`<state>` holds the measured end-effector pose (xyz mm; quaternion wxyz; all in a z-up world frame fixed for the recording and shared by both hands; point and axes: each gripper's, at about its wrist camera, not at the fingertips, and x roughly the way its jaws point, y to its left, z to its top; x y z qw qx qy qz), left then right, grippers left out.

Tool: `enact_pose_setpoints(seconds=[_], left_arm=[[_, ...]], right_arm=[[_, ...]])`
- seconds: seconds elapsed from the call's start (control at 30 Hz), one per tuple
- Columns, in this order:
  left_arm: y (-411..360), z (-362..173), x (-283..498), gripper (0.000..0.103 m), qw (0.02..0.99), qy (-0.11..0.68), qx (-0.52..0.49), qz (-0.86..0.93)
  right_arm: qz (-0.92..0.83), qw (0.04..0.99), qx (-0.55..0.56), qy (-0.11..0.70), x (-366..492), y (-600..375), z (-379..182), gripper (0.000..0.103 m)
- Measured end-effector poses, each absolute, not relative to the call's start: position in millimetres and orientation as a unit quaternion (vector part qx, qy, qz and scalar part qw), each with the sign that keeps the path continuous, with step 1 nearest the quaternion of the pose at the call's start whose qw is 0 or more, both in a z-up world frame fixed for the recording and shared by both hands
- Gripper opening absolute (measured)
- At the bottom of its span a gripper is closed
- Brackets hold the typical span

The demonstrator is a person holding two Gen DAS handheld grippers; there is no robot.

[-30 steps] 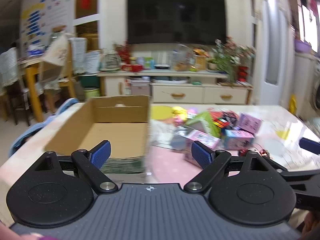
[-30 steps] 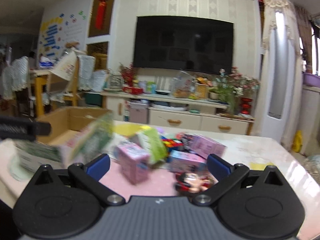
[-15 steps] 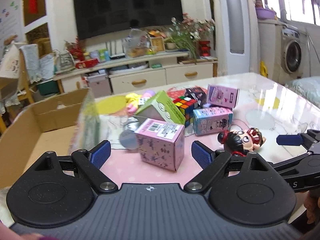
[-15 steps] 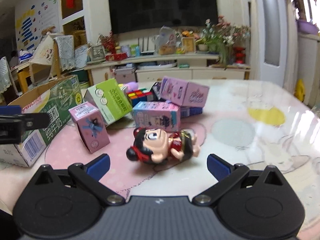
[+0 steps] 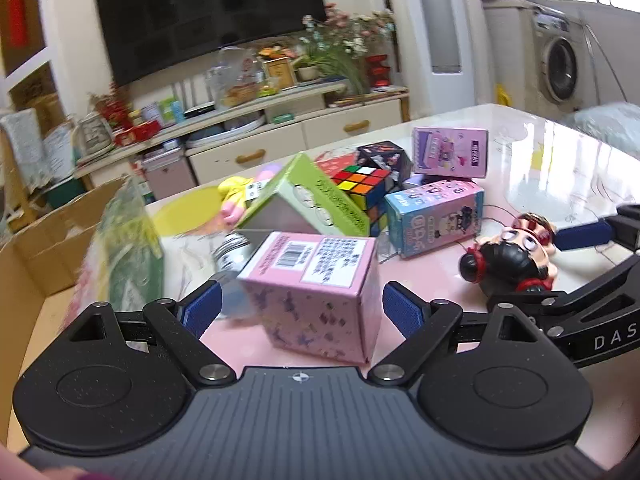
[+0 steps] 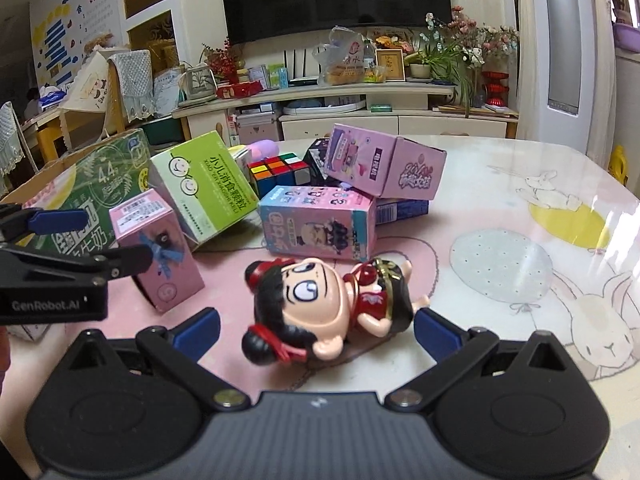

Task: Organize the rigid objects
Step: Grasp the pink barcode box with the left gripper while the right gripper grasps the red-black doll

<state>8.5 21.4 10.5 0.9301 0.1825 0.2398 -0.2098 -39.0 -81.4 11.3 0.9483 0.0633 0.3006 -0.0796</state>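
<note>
**Two open grippers, each lined up on its own toy**

The left gripper (image 5: 301, 312) has its fingers spread wide and holds nothing. The small pink box (image 5: 314, 292) stands right between the two blue pads, but the pads do not touch it. There is a gap on each side. The box sits with one corner turned toward the camera, so the pads would probably meet slanted sides, not flat ones.

The right gripper (image 6: 316, 334) is wide open too, and empty. The doll (image 6: 326, 306) lies on its side on the tabletop (image 6: 500, 208), just in front of the fingers. Its head points left and its feet point right, so its long way runs across the gap from pad to pad. It looks like closing would squeeze head and feet.

The right gripper is nearer the doll, the left nearer the pink box.

The cardboard box (image 5: 44, 248) sits open at the far left. The part of its inside that shows is bare. A green carton (image 6: 100, 184) leans beside it.
</note>
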Motion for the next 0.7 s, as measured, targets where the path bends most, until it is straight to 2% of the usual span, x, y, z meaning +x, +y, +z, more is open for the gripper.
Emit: enact_pose_setpoints(seconds=[0.7], left_arm=[[-2, 3, 37, 0.103, 0.924, 0.281, 0.178, -0.189]], right_arm=[[-0.070, 0.948, -0.007, 0.311, -15, -86, 13, 0.101]])
